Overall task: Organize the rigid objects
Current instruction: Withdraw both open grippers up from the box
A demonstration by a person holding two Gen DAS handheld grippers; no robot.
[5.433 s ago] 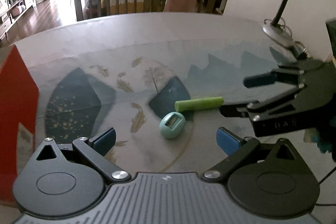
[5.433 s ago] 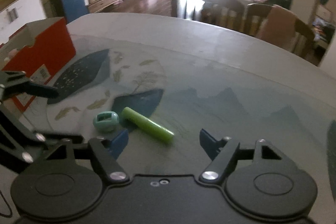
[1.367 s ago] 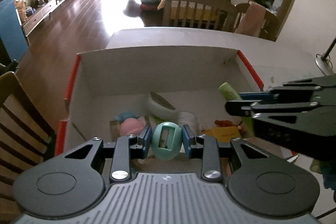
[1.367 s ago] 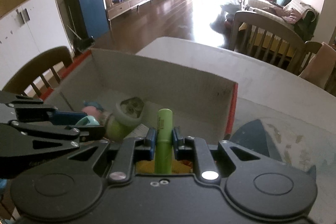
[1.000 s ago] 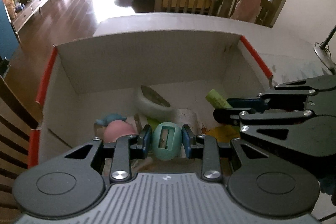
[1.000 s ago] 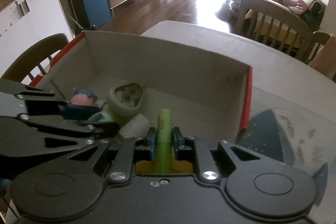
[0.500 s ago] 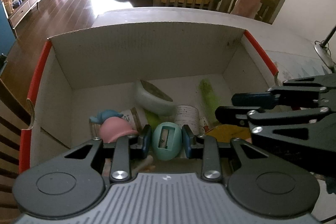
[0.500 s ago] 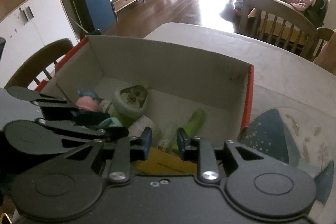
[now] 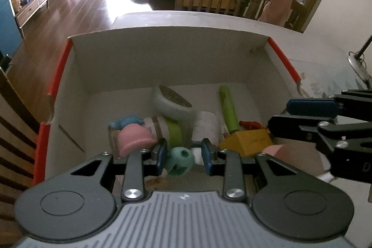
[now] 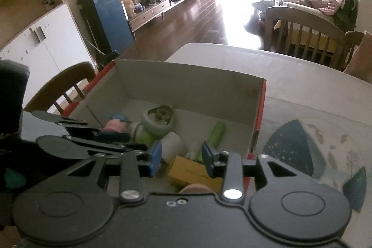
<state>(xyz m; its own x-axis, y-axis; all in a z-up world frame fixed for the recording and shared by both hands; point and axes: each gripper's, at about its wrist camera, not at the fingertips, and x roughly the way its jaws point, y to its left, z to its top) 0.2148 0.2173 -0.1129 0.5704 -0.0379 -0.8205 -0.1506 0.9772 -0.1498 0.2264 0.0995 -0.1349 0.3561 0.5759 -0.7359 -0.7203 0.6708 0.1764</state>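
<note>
An open cardboard box (image 9: 167,30) with red outer sides stands on the table. My left gripper (image 9: 183,156) hangs over its near end. The teal egg-shaped sharpener (image 9: 180,160) is blurred and turned between the pads; it lies against the left pad, with a sliver of gap at the right pad. The green tube (image 9: 229,112) lies loose on the box floor, by the right wall. My right gripper (image 10: 181,157) hovers over the box (image 10: 186,66), jaws opening, nothing between them. The green tube (image 10: 216,131) lies beyond its pads.
In the box lie a pale round dish (image 9: 172,104), a pink cup (image 9: 134,138), a white roll (image 9: 205,124) and a yellow carton (image 9: 246,141). A wooden chair (image 10: 60,83) stands left of the box. A patterned mat (image 10: 302,148) covers the table to the right.
The right gripper let go of the green tube, which dropped into the box, then opened wider and rose. The sharpener has turned and slipped between the left pads.
</note>
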